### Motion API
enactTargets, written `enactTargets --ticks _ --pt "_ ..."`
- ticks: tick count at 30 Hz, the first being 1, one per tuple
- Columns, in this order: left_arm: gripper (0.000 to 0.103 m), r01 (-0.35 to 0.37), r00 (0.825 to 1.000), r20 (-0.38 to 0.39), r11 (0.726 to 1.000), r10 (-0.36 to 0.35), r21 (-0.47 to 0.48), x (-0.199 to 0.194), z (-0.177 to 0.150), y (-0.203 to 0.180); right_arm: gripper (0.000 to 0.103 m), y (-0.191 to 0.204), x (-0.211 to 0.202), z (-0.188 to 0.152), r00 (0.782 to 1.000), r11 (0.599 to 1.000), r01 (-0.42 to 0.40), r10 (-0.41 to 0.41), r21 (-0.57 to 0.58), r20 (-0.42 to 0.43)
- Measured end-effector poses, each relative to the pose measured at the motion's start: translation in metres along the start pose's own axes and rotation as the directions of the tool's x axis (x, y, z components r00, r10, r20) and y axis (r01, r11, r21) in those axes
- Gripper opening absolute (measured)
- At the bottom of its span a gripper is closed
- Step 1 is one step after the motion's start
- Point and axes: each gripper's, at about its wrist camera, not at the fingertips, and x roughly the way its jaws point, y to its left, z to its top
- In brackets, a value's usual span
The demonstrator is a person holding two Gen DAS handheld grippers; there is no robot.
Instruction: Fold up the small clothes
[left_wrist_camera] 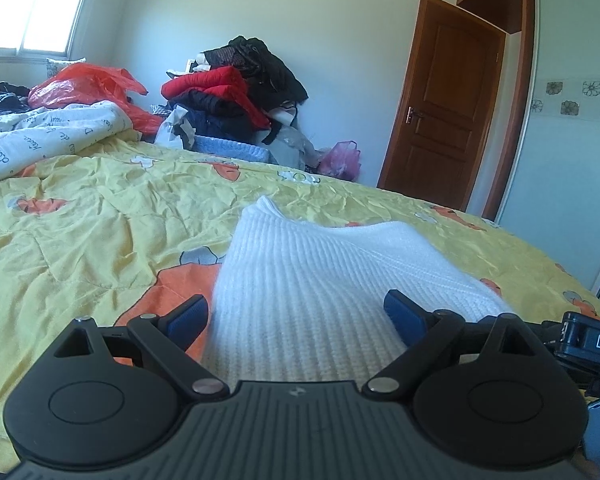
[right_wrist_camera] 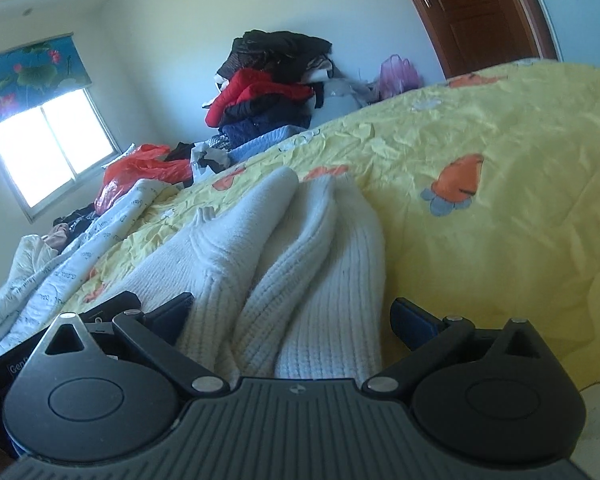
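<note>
On my left camera the left gripper is spread wide over the white sweater lying flat on the yellow quilt, while only my right camera shows its bunched folds between the released right gripper fingers, and the blind.

White ribbed knit garment, bunched in folds, on yellow carrot-print bedspread. Right claw spread wide, knit between pads, not pressed. Clothes pile by wall. Red plastic bag. Window.
</note>
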Motion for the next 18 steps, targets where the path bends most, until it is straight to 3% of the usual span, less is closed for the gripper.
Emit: enactTargets --ticks 13,18 --pt "0.095 -0.002 1.0 0.009 1.0 0.002 0.008 -0.003 -0.001 -0.001 0.102 0.023 -0.004 -0.007 0.994 0.987 0.101 -0.095 -0.122 0.057" --pt "0.095 -0.002 1.0 0.009 1.0 0.002 0.007 -0.002 -0.001 -0.001 0.102 0.022 -0.004 -0.006 0.994 0.987 0.105 -0.099 -0.125 0.056"
